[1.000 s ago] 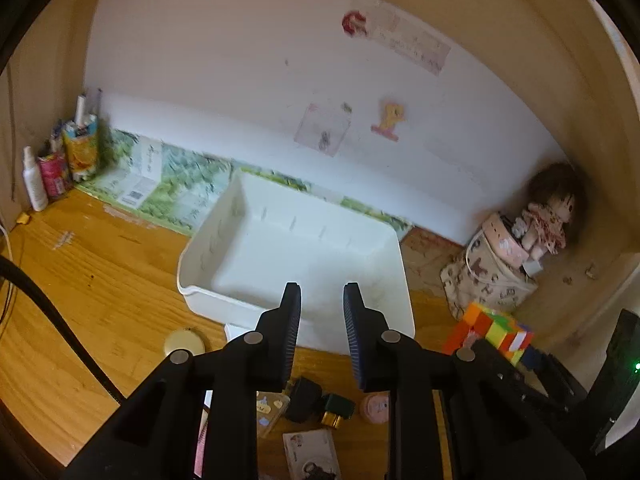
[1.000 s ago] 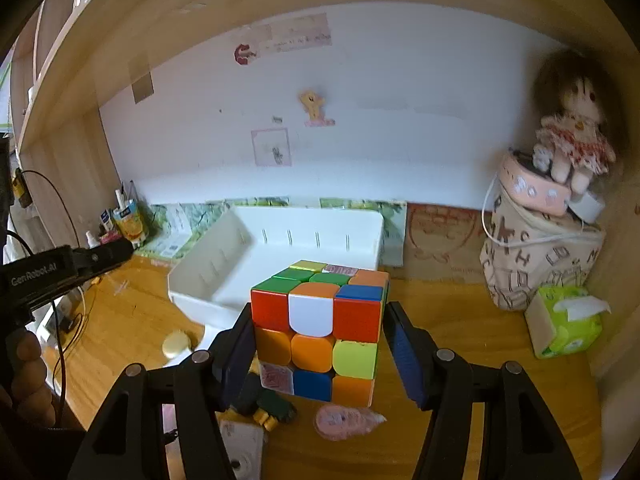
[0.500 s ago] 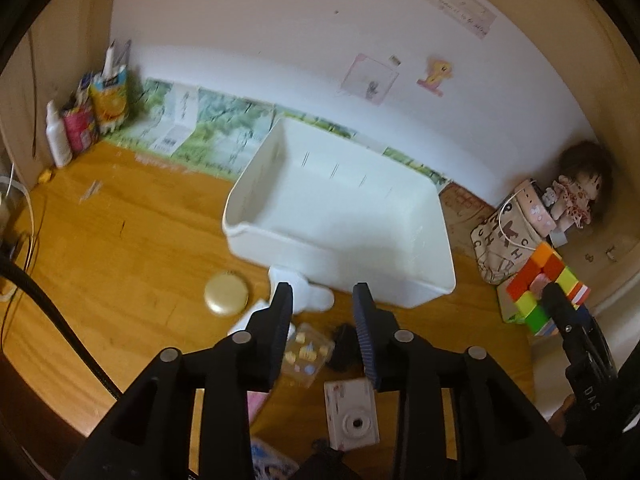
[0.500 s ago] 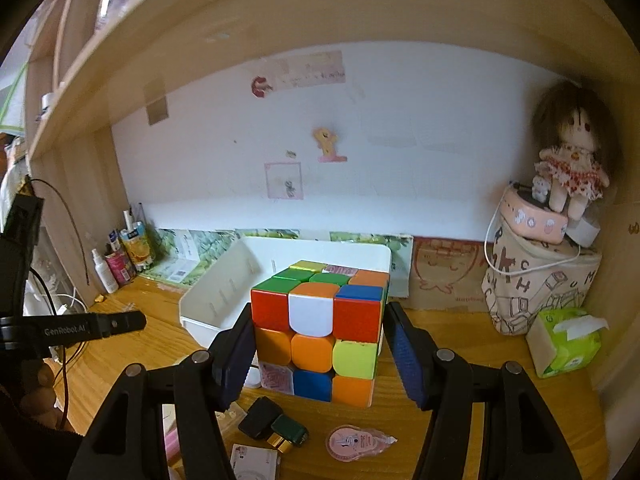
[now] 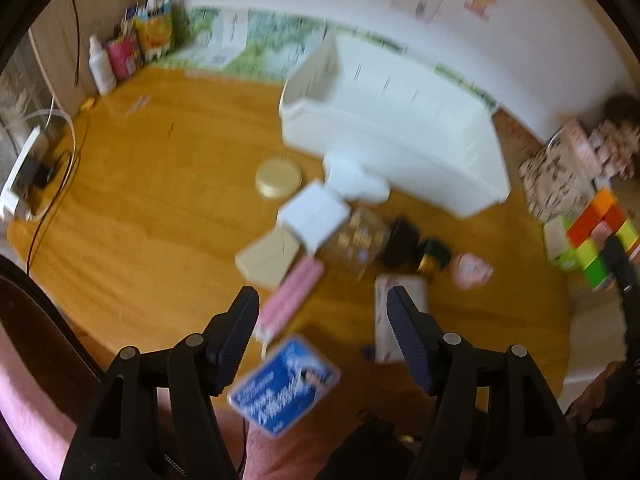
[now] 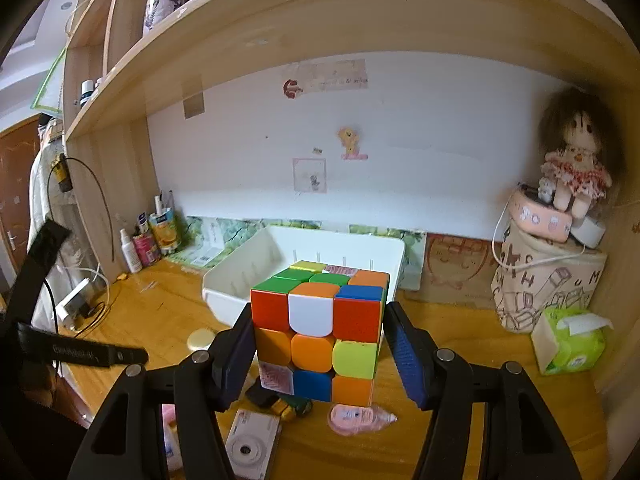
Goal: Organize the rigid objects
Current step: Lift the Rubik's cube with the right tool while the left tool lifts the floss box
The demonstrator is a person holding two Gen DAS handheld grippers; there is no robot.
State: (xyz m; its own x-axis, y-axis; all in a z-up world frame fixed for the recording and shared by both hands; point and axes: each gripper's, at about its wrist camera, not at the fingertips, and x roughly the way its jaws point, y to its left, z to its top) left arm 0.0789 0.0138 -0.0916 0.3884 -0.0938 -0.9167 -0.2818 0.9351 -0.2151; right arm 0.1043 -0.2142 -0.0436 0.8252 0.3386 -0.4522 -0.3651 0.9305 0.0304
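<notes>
At the far left of the wooden desk [image 6: 160, 312], bottles and a juice carton [image 6: 162, 230] stand against the shelf's side panel, well apart from the work. The left gripper [image 5: 322, 330] hangs with its jaws spread wide and nothing between them, above a loose scatter of small items: a round gold lid [image 5: 278, 178], a white box [image 5: 314, 216], a pink oblong case [image 5: 290, 300] and a blue-labelled packet [image 5: 284, 384], though that view is smeared, so the smaller pieces can only be guessed at. Further right, the white storage bin [image 6: 256, 264] sits empty toward the back wall, its long axis running roughly left to right along the wall. In front of it, the right gripper [image 6: 320, 344] is clamped on the Rubik's cube [image 6: 320, 332], pads pressed to its left and right faces, and the cube is held in the air above a black block, a pink correction-tape dispenser [image 6: 358, 418] and a small white camera [image 6: 252, 444]. The cube has no long axis; it sits square in the jaws, one face toward the camera and its top face tipped slightly into view. The risk from here, as I judge it, is the smooth plastic faces sliding between the pads if the gripper swings fast toward the bin, or a layer twisting under the squeeze so the cube skews and drops onto the clutter. At the far right, a doll [image 6: 576, 160] sits on a patterned bag [image 6: 548, 288] beside a green tissue pack [image 6: 570, 340].
</notes>
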